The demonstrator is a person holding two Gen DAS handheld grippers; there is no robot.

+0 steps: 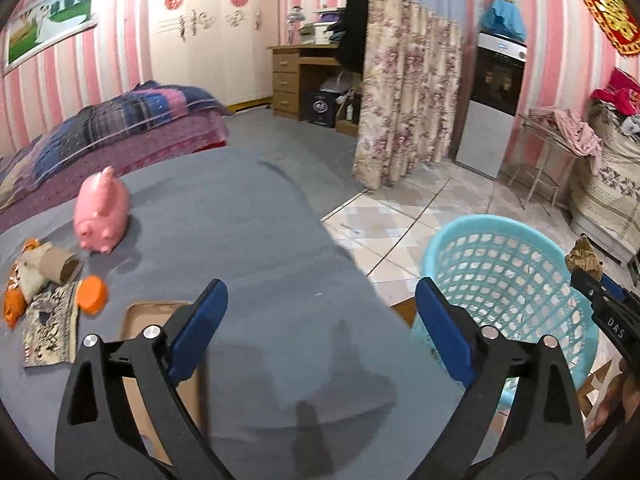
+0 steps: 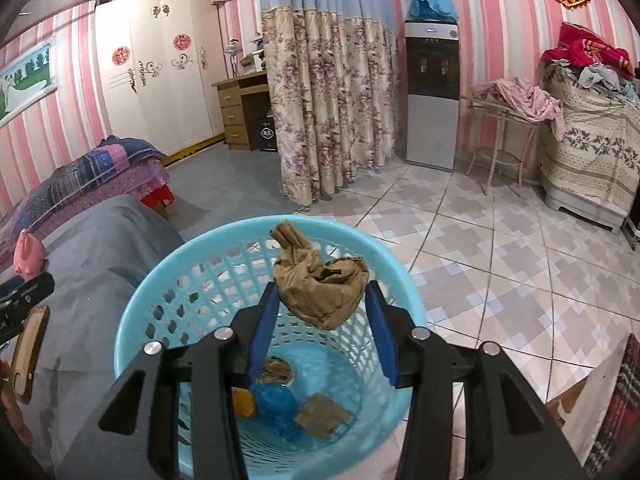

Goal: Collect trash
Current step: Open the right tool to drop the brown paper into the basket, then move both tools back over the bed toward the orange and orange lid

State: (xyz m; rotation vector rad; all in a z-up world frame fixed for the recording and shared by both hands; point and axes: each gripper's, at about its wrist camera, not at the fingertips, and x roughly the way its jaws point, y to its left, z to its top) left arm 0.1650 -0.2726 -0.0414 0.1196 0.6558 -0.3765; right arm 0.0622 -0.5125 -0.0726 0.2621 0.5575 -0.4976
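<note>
My right gripper (image 2: 322, 300) is shut on a crumpled brown paper bag (image 2: 320, 284) and holds it above the open light blue basket (image 2: 132, 320). Several trash pieces lie at the basket's bottom, among them a blue wrapper (image 2: 276, 404). The left wrist view shows that basket (image 1: 508, 276) beside the table and the right gripper (image 1: 592, 284) with the brown bag (image 1: 584, 258) above its far rim. My left gripper (image 1: 320, 312) is open and empty above the grey tablecloth (image 1: 260, 240). Left of it lie a cardboard tube (image 1: 60, 266), an orange lid (image 1: 93, 294), a patterned wrapper (image 1: 50, 326) and an orange wrapper (image 1: 14, 306).
A pink piggy bank (image 1: 103, 212) stands on the table behind the trash. A tan flat board (image 1: 140, 320) lies under my left finger. A bed (image 1: 100, 128), floral curtain (image 1: 404, 92), water dispenser (image 2: 432, 96) and tiled floor (image 2: 500, 264) surround the table.
</note>
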